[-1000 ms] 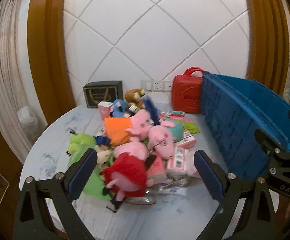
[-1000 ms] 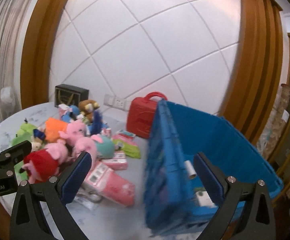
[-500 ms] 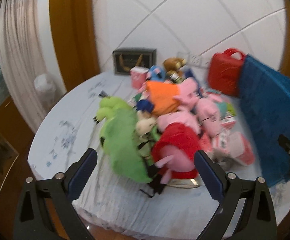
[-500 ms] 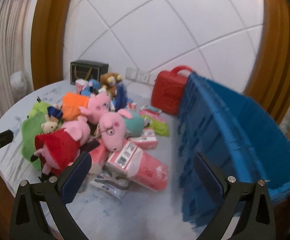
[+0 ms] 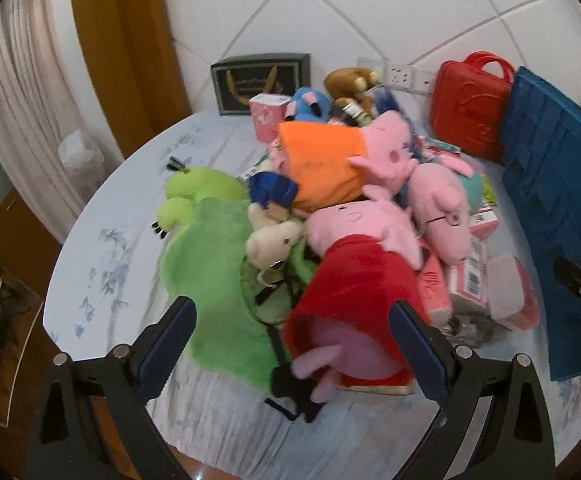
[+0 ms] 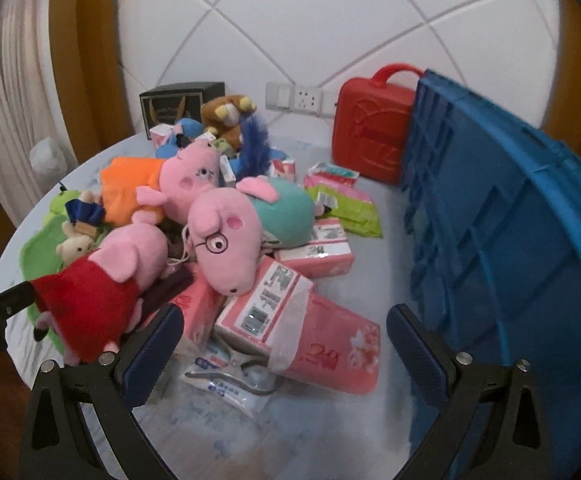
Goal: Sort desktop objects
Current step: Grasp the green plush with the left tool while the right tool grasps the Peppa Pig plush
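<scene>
A heap of plush toys and packs lies on the round white table (image 5: 102, 248). A pink pig in a red dress (image 5: 354, 292) lies nearest my left gripper (image 5: 292, 354), which is open and empty just in front of it. A green plush (image 5: 210, 264) lies to its left, an orange-dressed pig (image 5: 322, 160) behind. My right gripper (image 6: 284, 354) is open and empty above pink tissue packs (image 6: 310, 332) and a clear wipe pack (image 6: 226, 380). A pig with glasses (image 6: 226, 240) lies beyond. A blue crate (image 6: 510, 248) stands to the right.
A red plastic case (image 6: 374, 136) stands against the wall beside the crate. A dark box (image 5: 260, 80) and a brown plush (image 5: 350, 84) sit at the back. Green packs (image 6: 346, 208) lie near the crate. The table edge drops off at front and left.
Both grippers have tilted down and moved closer to the heap. The left has swung left, so the crate has slid to its right edge. Both stay open.
</scene>
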Tool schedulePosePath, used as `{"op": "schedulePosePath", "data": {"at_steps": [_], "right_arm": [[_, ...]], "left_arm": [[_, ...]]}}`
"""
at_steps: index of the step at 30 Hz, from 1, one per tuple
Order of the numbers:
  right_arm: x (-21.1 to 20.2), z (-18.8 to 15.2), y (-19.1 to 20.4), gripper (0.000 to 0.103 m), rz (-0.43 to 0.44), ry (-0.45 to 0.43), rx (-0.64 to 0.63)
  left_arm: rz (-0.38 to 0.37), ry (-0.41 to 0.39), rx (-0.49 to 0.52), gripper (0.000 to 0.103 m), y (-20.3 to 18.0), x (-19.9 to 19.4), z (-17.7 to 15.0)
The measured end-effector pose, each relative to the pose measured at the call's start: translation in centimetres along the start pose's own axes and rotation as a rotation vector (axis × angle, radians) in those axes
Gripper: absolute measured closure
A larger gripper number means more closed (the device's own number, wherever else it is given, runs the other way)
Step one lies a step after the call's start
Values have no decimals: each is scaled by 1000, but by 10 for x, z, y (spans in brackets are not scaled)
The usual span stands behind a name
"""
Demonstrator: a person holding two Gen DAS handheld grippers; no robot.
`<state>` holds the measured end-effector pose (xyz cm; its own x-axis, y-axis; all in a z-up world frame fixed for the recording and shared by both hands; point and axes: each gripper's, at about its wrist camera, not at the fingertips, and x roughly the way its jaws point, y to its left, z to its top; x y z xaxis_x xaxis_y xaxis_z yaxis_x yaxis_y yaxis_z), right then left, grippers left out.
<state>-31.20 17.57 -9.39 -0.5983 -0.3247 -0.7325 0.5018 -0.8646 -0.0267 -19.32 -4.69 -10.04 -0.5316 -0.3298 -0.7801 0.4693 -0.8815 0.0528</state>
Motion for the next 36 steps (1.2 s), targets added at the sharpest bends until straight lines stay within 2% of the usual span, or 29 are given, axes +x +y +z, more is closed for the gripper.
{"op": "schedulePosePath", "data": {"at_steps": [3,8,10,13,18,23,28,32,35,36], "right_arm": [[10,3,6,1,32,22,-16],[19,16,33,9,80,32,-40],[21,21,49,16,96,39,-55],[26,28,72,17,100,49,-57],[32,39,108,17,77,65,-19],[45,48,141,17,19,91,28],[65,44,155,17,-16,153,81],[78,42,158,17,-46,198,108],[83,42,160,17,-58,219,118],[84,43,160,16,-61,224,123]], "left_arm": [[30,18,-33,4,21,7,2],[57,47,-83,6,60,22,8],[41,64,-78,9,70,31,11],[-3,92,-38,13,77,47,15],[-90,119,15,13,91,66,27],[-169,92,111,13,87,79,47],[-248,108,214,17,66,99,49],[-253,97,253,19,51,114,53],[-267,103,287,27,41,124,55],[-268,108,299,35,39,128,55]]}}
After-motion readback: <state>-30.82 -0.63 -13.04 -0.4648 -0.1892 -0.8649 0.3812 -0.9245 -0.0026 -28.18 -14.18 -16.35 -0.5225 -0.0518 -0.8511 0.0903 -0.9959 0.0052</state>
